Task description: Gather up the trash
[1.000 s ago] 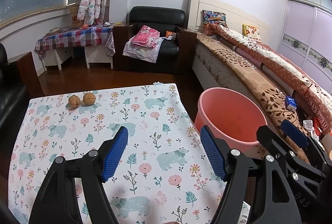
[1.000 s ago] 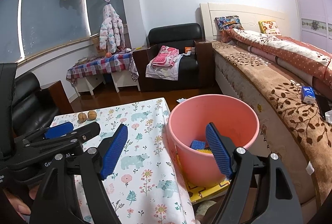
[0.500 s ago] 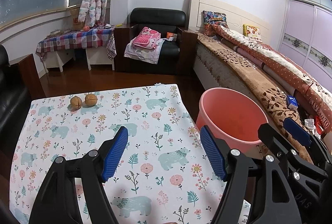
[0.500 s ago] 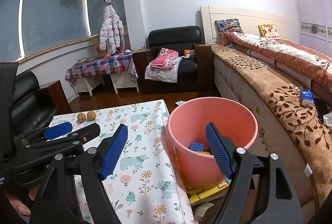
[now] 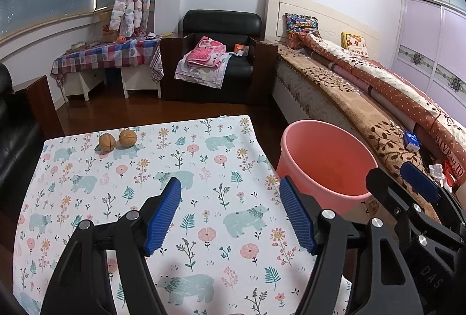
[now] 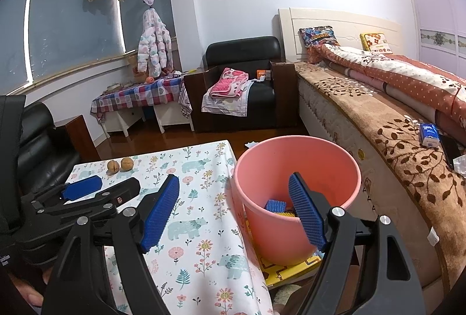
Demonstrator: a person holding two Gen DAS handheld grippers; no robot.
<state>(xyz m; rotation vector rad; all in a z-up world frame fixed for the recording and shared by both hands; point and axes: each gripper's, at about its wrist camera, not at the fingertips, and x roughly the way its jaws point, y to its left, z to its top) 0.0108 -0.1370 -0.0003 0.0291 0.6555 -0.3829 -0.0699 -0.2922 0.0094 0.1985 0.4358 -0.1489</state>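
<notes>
A: Left wrist view, entries?
B: Left gripper (image 5: 230, 216), jaws spread, nothing between them, above the floral tablecloth (image 5: 87, 198). Two walnuts (image 5: 116, 139) at the cloth's far edge. Pink bucket (image 5: 326, 166) just beside the table, toward the bed (image 5: 364, 99).

A: Right wrist view?
B: Right gripper (image 6: 233, 216), released, empty, straddling the bucket's near rim. Blue and yellow scraps (image 6: 276, 207) lie inside the bucket.

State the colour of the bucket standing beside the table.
The bucket is salmon pink, plain and unpatterned; the right wrist view shows it best.
</notes>
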